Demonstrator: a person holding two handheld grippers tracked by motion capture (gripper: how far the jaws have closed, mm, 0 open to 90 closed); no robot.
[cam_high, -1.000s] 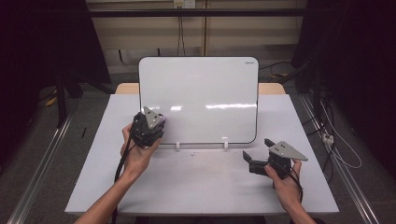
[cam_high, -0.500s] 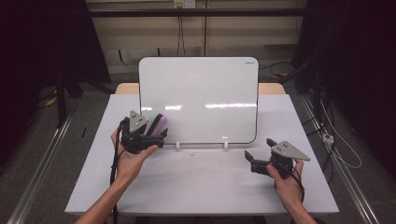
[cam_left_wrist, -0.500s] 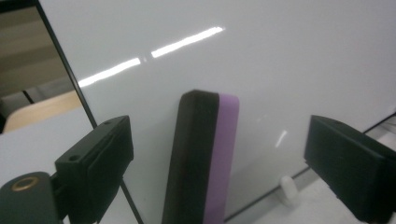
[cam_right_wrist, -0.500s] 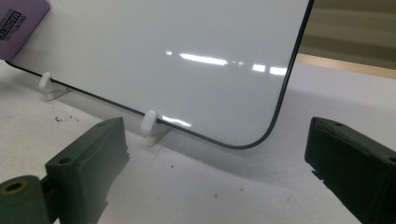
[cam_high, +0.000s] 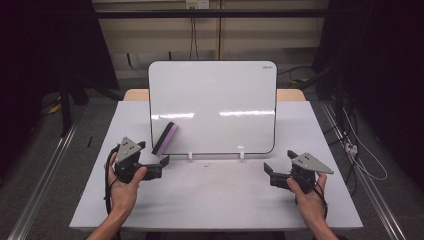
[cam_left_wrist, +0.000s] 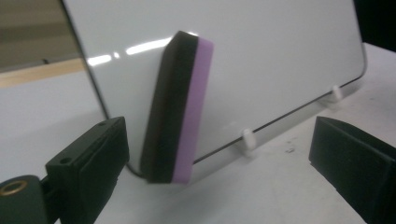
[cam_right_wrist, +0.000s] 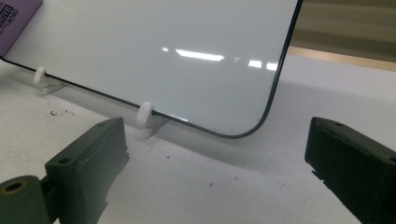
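Eraser (cam_high: 164, 138) stuck on whiteboard (cam_high: 215, 100), lower left corner, tilted. Left gripper (cam_high: 159, 167) jaws just opened wide, eraser free ahead of them. Right gripper (cam_high: 271, 175) jaws apart, empty. Advice: back straight off without nudging eraser.

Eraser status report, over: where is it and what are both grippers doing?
Left gripper open, jaws just opened, nothing between them. Right gripper open, resting on table. Eraser on whiteboard, lower left, tilted. Nothing in the way.
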